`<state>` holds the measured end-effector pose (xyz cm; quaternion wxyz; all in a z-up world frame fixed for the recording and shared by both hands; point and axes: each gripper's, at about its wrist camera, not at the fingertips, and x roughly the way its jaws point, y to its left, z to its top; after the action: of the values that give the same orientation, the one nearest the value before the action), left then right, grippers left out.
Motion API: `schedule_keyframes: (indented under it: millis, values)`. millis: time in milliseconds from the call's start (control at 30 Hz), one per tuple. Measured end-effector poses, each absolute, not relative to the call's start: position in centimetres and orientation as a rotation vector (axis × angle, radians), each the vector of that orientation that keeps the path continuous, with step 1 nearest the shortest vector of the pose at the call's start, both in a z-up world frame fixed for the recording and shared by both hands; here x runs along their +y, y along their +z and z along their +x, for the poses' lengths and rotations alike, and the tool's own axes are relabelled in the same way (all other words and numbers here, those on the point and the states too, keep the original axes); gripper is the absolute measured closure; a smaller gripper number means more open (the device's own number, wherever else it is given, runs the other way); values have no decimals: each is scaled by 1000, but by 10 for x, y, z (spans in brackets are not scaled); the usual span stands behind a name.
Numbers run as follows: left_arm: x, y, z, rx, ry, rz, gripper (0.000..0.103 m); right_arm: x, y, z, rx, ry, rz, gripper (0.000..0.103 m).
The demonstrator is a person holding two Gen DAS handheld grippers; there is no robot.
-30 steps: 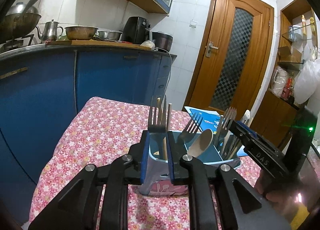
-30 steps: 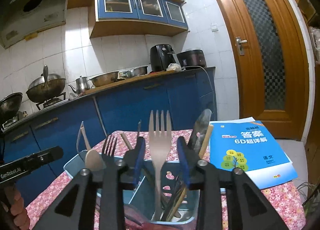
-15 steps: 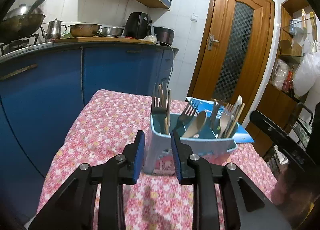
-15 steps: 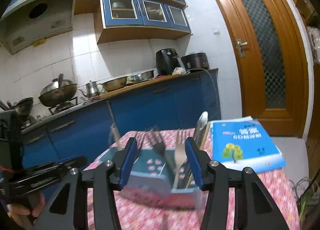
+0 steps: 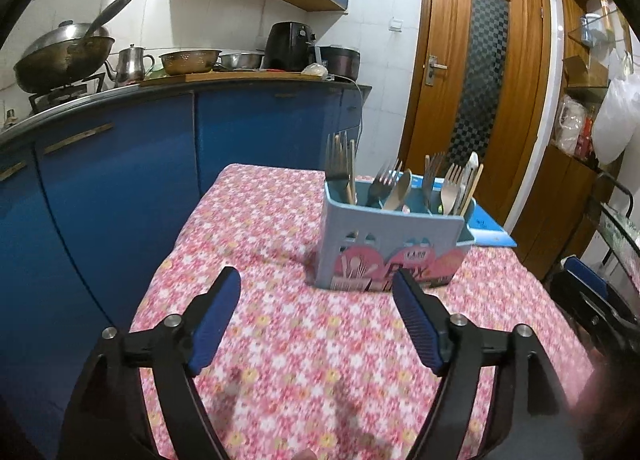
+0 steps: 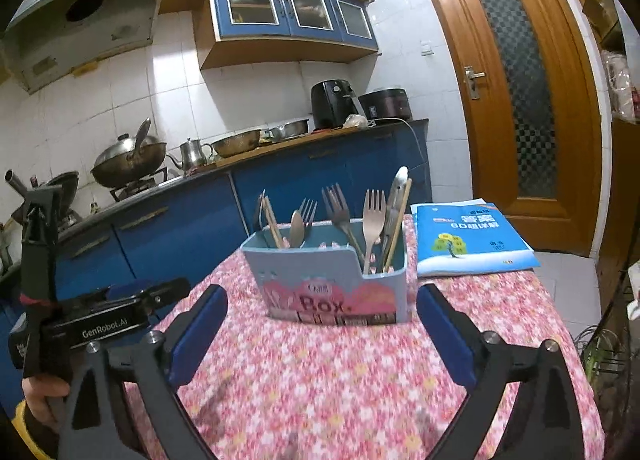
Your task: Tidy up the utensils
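My left gripper is spread wide and holds nothing; its blue pads hang above the floral tablecloth. Ahead of its jaws, closer to the right finger, stands the blue caddy, apart from both pads. Forks, a spoon and chopsticks stand upright in its compartments. My right gripper is likewise wide open and empty. The caddy stands straight ahead between its jaws, just beyond the fingertips, not touching them. From this side a pale fork stands in the right compartment with other handles, and a spoon further left. Beyond the right jaw, a blue book lies flat on the cloth, beside the caddy. Left of the jaws, my left gripper's black body shows, held in my hand.
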<state>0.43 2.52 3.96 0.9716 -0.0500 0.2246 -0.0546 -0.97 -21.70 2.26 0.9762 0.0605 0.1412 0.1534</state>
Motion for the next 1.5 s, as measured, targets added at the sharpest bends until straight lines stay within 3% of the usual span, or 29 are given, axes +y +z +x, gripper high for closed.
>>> schedule_keyframes:
  millis: [233, 733, 1500]
  values:
    - [24, 19, -13, 463, -87, -72, 16, -217, 0, -30, 320, 276, 110, 1]
    - [16, -18, -18, 421, -43, -64, 16, -223, -40, -44, 288, 165, 37, 1]
    - [13, -28, -13, 447, -46, -58, 16, -224, -46, -41, 303, 156, 49, 1]
